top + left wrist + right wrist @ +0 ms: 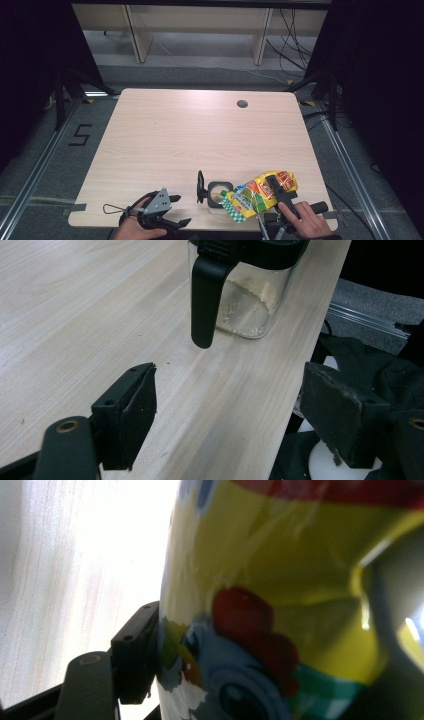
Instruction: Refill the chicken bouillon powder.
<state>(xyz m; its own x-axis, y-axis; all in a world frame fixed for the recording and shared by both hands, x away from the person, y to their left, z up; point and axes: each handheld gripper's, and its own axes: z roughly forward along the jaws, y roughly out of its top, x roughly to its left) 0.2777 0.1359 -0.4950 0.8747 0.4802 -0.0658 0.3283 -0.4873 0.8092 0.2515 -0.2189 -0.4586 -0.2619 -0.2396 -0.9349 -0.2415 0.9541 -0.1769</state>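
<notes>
A yellow snack bag [252, 194] with red and green print hangs tilted at the table's front edge, its lower end over a clear jar [215, 195]. My right gripper [276, 192] is shut on the bag; in the right gripper view the left pad [134, 652] presses on the yellow snack bag [280, 595], which hides the right jaw. The jar's black hinged lid [200, 186] stands up. My left gripper [181, 210] is open and holds nothing, left of the jar. In the left gripper view my left gripper [235, 407] faces the jar [252, 305], which holds pale crumbs.
The wooden table [190, 135] has a round cable hole [242, 104] at the far right. Its front edge runs just under both hands. Dark floor rails and cables lie beside the table.
</notes>
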